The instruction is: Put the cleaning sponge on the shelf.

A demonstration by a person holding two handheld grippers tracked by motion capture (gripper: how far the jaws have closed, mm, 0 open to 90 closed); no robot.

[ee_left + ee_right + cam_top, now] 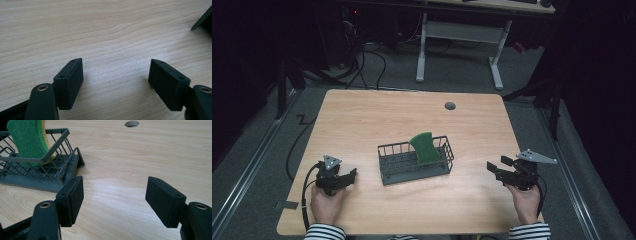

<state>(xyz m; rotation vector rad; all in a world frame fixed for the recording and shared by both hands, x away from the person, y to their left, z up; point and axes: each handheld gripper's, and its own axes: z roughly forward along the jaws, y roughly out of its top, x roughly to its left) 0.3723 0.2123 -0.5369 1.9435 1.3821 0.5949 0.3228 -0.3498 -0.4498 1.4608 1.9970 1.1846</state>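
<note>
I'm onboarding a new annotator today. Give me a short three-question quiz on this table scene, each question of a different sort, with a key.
1. True or false: the green sponge lies flat on the table beside the wire basket.
2. Multiple choice: the left gripper is A) shut on the sponge, B) open and empty, C) shut on the basket.
3. Fill in: the right gripper has its jaws ____.

Key
1. False: it stands inside the basket, leaning on the rim.
2. B.
3. Open, with bare table between them.
</note>
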